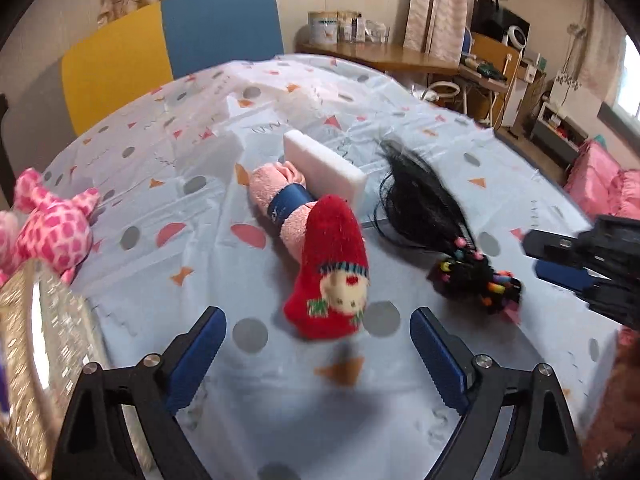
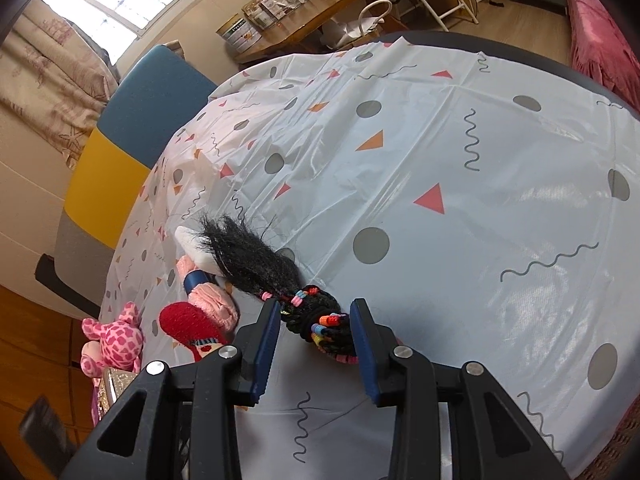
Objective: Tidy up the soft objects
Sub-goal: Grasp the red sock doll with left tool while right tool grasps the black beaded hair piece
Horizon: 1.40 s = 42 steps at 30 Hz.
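The right gripper [image 2: 314, 322] stands narrow around the beaded end of the black hair bundle [image 2: 256, 264]; its right pad touches the coloured bands, while the left pad shows a small gap, so a firm grip cannot be told. The bundle lies on the patterned tablecloth [image 2: 440, 152], its loose end fanned out over the white foam block [image 1: 324, 162]. The left gripper [image 1: 318, 332] is spread wide with nothing between its pads, hanging just in front of the red sock [image 1: 334, 268]. That sock rests on a rolled pink towel [image 1: 276, 196] beside the foam block. A pink spotted plush toy [image 1: 52, 228] sits at the table's left edge, well apart.
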Each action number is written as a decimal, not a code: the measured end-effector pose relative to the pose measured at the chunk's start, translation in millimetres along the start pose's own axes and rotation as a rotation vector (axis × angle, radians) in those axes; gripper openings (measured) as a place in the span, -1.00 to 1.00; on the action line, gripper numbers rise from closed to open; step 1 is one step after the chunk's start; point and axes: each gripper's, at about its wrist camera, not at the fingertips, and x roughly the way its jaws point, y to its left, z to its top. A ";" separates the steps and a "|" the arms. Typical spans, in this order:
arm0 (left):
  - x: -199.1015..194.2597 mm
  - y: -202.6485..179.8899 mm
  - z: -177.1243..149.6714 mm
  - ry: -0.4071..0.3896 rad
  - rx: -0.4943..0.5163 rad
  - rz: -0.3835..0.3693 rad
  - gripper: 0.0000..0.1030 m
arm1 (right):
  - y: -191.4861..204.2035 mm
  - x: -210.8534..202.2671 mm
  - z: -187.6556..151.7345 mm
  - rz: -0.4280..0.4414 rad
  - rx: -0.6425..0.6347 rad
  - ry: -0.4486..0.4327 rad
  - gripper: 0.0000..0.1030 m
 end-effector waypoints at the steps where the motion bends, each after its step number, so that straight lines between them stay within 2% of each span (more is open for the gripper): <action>1: 9.3 -0.6 3.4 0.016 0.003 0.005 0.81 | 0.3 0.7 0.0 0.003 0.000 0.004 -0.30; 4: 30.3 -0.1 9.7 0.050 -0.005 0.003 0.75 | 1.4 2.5 -0.2 0.010 0.000 0.014 -0.30; 6: 42.2 -0.2 11.3 0.070 -0.003 0.002 0.40 | 2.3 4.2 -0.3 0.008 -0.005 0.019 -0.30; 7: 49.1 0.7 11.4 0.093 -0.005 -0.009 0.10 | 2.7 5.3 -0.2 0.008 -0.006 0.023 -0.30; 8: 55.1 1.5 11.2 0.119 -0.010 -0.031 0.01 | 2.9 6.5 -0.1 0.008 -0.008 0.029 -0.30; 10: 63.1 4.5 10.3 0.151 -0.022 -0.071 -0.01 | 3.4 8.2 -0.5 0.007 -0.010 0.036 -0.30; 14: 55.8 10.4 4.8 0.130 -0.025 -0.107 -0.20 | 4.7 9.4 -1.1 -0.004 -0.021 0.039 -0.30; 17: 44.5 13.3 -3.3 0.131 -0.024 -0.135 -0.21 | 6.2 10.7 -1.4 -0.015 -0.036 0.039 -0.30; 22: 30.8 15.9 -31.7 0.151 -0.020 -0.148 -0.21 | 12.2 13.5 -1.6 -0.052 -0.088 0.030 -0.30; 27: 27.5 11.4 -40.6 0.173 -0.011 -0.144 -0.21 | 21.5 25.9 -3.4 -0.101 -0.163 0.056 -0.30; 33: 21.3 13.6 -48.9 0.173 -0.038 -0.140 -0.21 | 36.6 45.0 -8.3 -0.186 -0.293 0.083 -0.08; 40: 16.6 12.9 -59.6 0.150 -0.014 -0.115 -0.20 | 49.6 67.6 -14.6 -0.277 -0.433 0.106 -0.07; 42: 14.8 13.8 -62.3 0.146 -0.019 -0.113 -0.19 | 55.0 74.9 -18.4 -0.307 -0.491 0.105 -0.36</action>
